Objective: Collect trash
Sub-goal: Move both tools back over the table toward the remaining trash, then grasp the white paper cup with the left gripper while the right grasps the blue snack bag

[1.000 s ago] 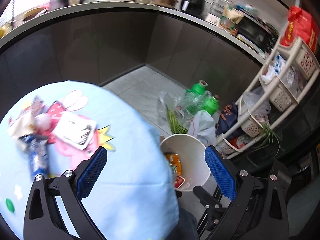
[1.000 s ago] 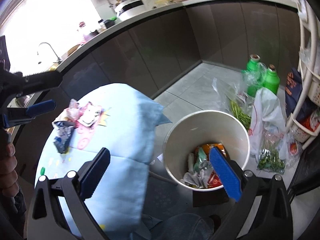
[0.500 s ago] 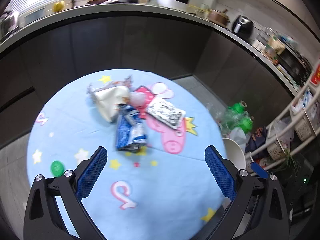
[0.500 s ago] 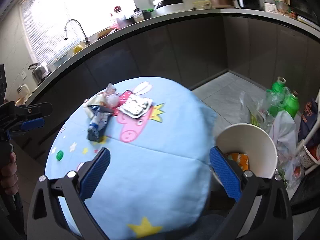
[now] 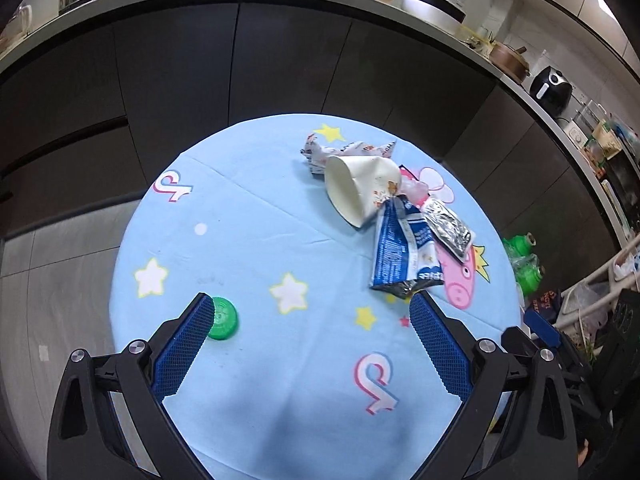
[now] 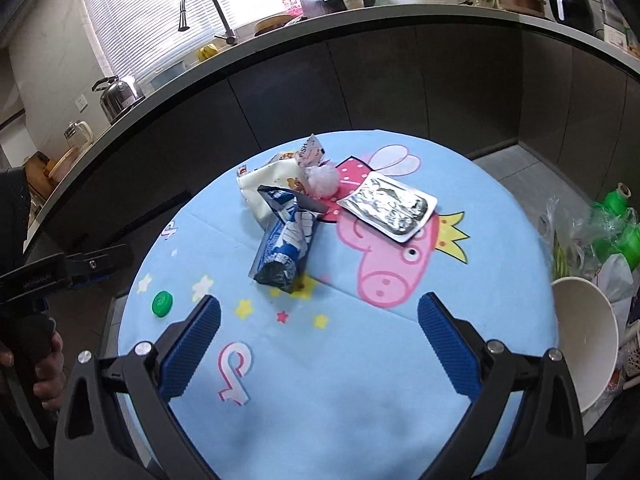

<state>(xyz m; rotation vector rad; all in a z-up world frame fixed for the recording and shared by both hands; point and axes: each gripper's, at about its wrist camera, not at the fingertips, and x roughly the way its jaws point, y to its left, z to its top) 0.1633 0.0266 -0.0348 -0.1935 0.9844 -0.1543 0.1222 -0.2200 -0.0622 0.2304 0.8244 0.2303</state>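
Note:
Trash lies on a round table with a light blue cartoon cloth [image 5: 260, 400] [image 6: 360, 400]: a squashed white paper cup [image 5: 358, 192] [image 6: 268, 178], a blue snack wrapper [image 5: 402, 252] [image 6: 286, 248], a silver foil packet [image 5: 448, 230] [image 6: 388, 206], a crumpled printed wrapper [image 5: 320, 150] and a green bottle cap [image 5: 222, 318] [image 6: 162, 304]. My left gripper [image 5: 310, 320] is open and empty above the near table, its left pad by the cap. My right gripper [image 6: 320, 320] is open and empty, short of the blue wrapper. A white bin [image 6: 584, 340] stands right of the table.
Dark cabinets under a cluttered counter [image 5: 280, 52] curve behind the table. Green bottles and plastic bags [image 6: 612, 232] lie on the floor at the right, next to a white rack [image 5: 616, 272]. The left gripper's body [image 6: 60, 272] shows at the right view's left edge.
Both grippers have swung from over the bin and floor to above the table. The trash pile now lies ahead of both. Both stay open and empty.

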